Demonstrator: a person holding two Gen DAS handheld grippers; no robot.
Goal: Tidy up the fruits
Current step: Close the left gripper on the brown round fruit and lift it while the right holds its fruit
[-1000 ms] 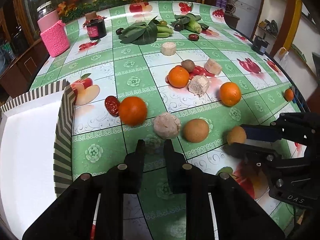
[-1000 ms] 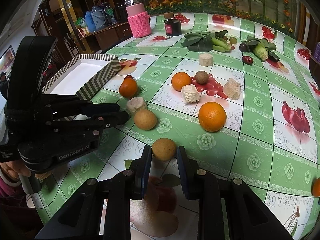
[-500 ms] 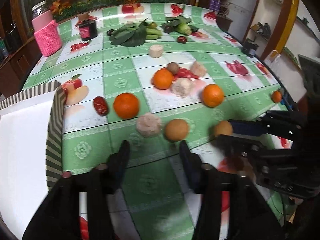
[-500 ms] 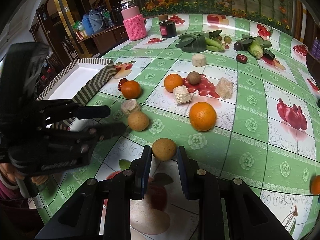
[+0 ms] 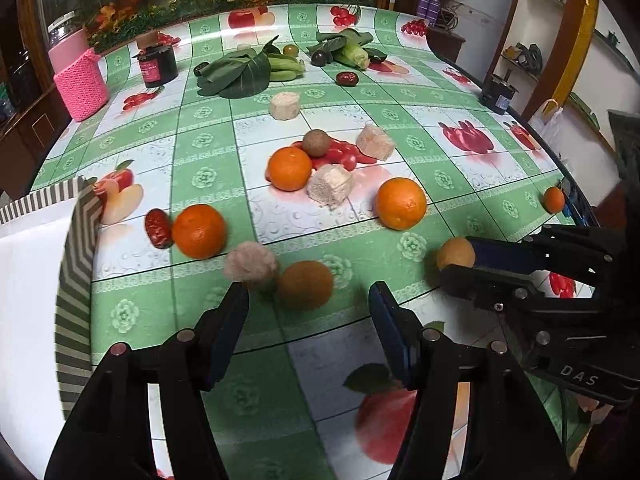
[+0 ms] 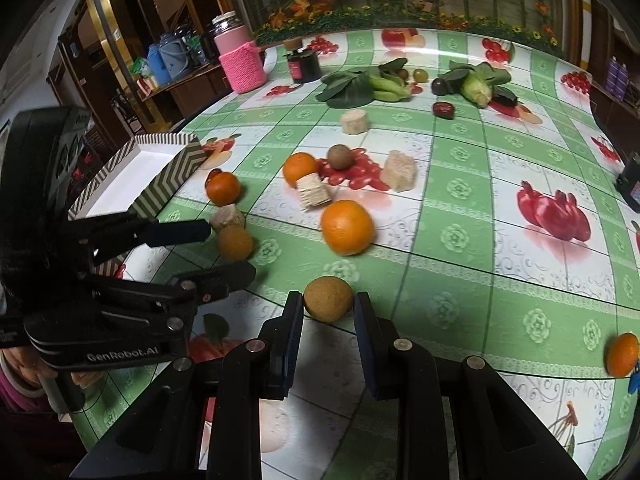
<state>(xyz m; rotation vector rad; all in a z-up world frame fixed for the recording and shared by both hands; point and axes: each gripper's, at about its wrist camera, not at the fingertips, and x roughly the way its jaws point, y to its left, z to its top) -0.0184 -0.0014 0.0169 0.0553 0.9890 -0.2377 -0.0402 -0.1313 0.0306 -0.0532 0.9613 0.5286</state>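
Several fruits lie on the green checked tablecloth (image 5: 208,136). My left gripper (image 5: 308,300) is open, its jaws just short of a brown round fruit (image 5: 306,285) beside a pale lump (image 5: 250,261). My right gripper (image 6: 326,306) has its jaws on either side of a second brown round fruit (image 6: 328,299) resting on the table; it also shows in the left wrist view (image 5: 455,254). Oranges lie at the left (image 5: 199,231), the middle (image 5: 289,168) and the right (image 5: 401,203). A small orange (image 6: 622,354) sits near the table's right edge.
A white tray with a striped rim (image 5: 74,248) stands at the left. A red date (image 5: 158,227), pale cubes (image 5: 331,185), a kiwi (image 5: 316,142), leafy greens (image 5: 240,72), corn (image 5: 354,54), a dark jar (image 5: 158,65) and a pink-sleeved jar (image 5: 80,80) sit farther back.
My left gripper has opened wide and moved right, toward the nearer brown fruit. My right gripper has stayed around the other brown fruit.
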